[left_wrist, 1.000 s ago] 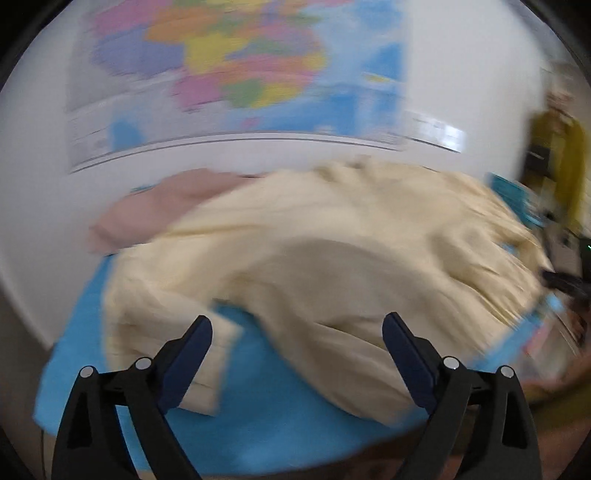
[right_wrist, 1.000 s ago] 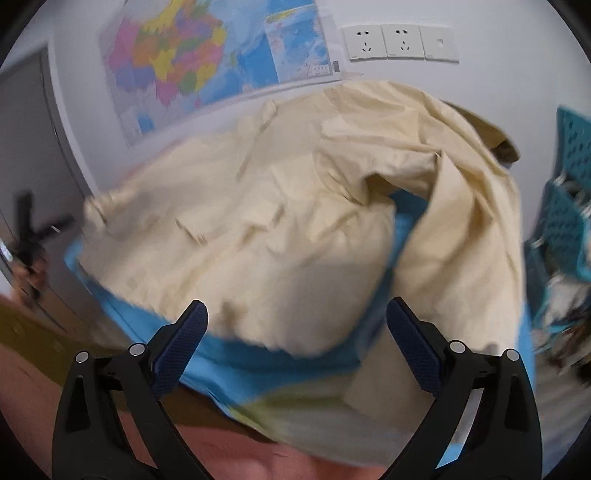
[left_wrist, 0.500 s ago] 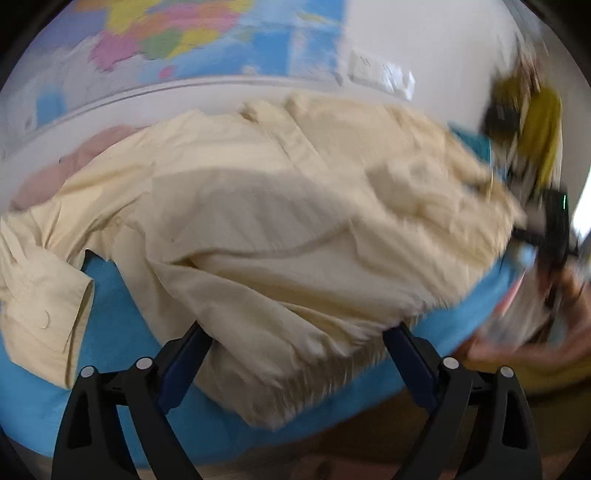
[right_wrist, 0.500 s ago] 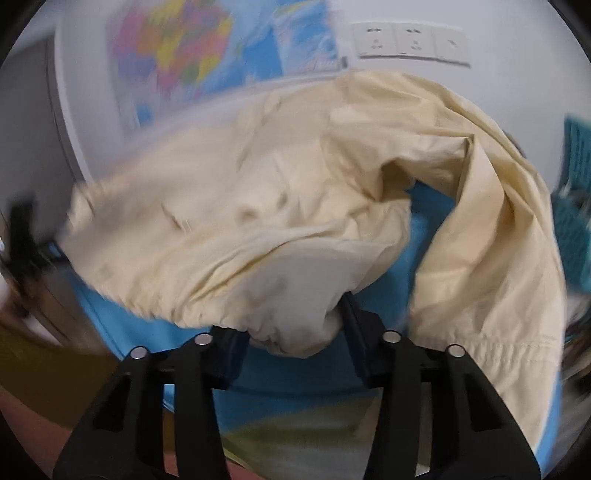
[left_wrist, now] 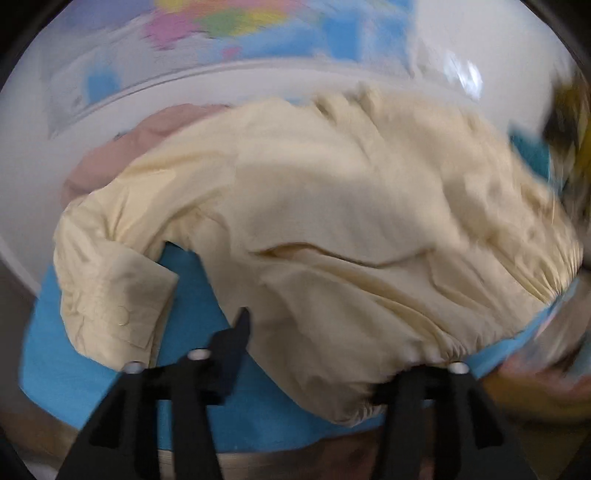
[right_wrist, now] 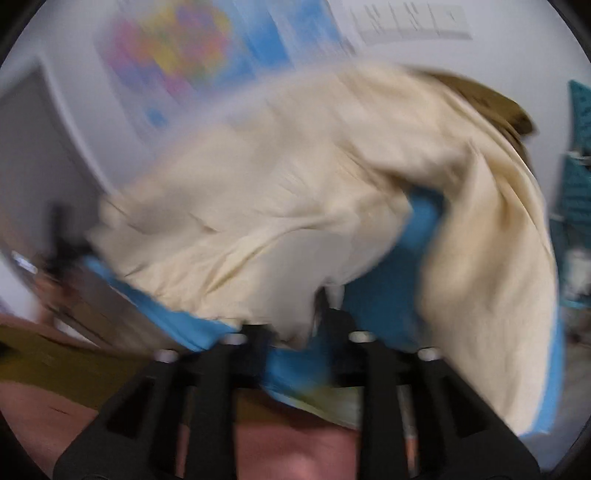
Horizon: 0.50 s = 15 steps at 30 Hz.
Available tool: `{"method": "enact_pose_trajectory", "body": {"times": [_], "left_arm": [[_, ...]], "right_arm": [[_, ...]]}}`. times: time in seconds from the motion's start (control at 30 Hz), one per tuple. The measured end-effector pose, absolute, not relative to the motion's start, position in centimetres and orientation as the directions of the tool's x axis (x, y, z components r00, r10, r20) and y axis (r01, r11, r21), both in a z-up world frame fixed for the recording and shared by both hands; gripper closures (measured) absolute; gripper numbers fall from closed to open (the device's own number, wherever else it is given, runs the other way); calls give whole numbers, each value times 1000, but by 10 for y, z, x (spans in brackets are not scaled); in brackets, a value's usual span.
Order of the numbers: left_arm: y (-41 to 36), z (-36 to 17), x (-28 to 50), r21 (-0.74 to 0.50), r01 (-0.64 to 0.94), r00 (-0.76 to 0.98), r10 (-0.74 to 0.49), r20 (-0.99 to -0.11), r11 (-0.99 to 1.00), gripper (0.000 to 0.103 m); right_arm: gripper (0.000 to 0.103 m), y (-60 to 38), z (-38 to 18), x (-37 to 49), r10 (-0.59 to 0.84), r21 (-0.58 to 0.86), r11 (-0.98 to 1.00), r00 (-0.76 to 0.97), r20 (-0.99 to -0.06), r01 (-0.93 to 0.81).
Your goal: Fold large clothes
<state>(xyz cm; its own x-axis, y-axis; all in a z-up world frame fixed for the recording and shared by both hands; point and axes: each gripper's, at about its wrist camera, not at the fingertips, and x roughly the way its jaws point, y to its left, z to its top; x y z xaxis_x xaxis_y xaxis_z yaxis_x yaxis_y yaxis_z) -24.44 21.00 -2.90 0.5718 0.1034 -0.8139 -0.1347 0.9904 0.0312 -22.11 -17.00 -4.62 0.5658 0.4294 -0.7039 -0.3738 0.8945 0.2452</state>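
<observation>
A large cream-yellow jacket [left_wrist: 332, 221] lies rumpled on a blue table cover [left_wrist: 74, 350]; it also shows in the right wrist view [right_wrist: 277, 221]. My left gripper [left_wrist: 325, 354] has its jaws partly closed around the jacket's gathered hem; the right finger is hidden under the cloth. A cuffed sleeve [left_wrist: 118, 302] lies at the left. My right gripper [right_wrist: 303, 325] is shut on the jacket's hem at the table's near edge. A long sleeve [right_wrist: 498, 277] hangs at the right.
A pink garment [left_wrist: 122, 155] lies behind the jacket by the wall. A coloured map [left_wrist: 240, 29] and wall sockets [right_wrist: 406, 22] hang above. A brown garment [right_wrist: 491, 99] lies at the far right. Teal crates [right_wrist: 576, 166] stand to the right.
Both grippers have closed in on the jacket's hem: the right went from open to shut on it, the left narrowed around it. Both views are blurred by motion.
</observation>
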Motion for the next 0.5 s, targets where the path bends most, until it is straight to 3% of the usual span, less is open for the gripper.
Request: {"method": "enact_pose_trajectory", "body": {"times": [0.07,0.13,0.2,0.27,0.37,0.5], "left_arm": [[205,-25,-255,55,-69,594,85,-800,996,50],[208,0,-284,2,32,704,-21,-710,999,44],[218,25,-307,-34,102,791,-102,-604,994,14],[229,52,-324,-29,93,868,-95,-488,995,7],[230,66,-297,21,46,870,-29,-491,999,7],[215,45,-211,130,31,798,53,-600,991,8]], "right_arm": [[39,-172,-54,-220,359,169,912,528,-770,-374],[28,-181,-38,-228,377,158,896,524,-764,-416],[22,-186,-16,-239,389,106,869,534,-751,-484],[20,-192,18,-247,401,40,848,591,-700,-528],[20,-186,54,-222,435,59,858,661,-612,-509],[28,-139,62,-160,367,-48,874,722,-587,-483]]}}
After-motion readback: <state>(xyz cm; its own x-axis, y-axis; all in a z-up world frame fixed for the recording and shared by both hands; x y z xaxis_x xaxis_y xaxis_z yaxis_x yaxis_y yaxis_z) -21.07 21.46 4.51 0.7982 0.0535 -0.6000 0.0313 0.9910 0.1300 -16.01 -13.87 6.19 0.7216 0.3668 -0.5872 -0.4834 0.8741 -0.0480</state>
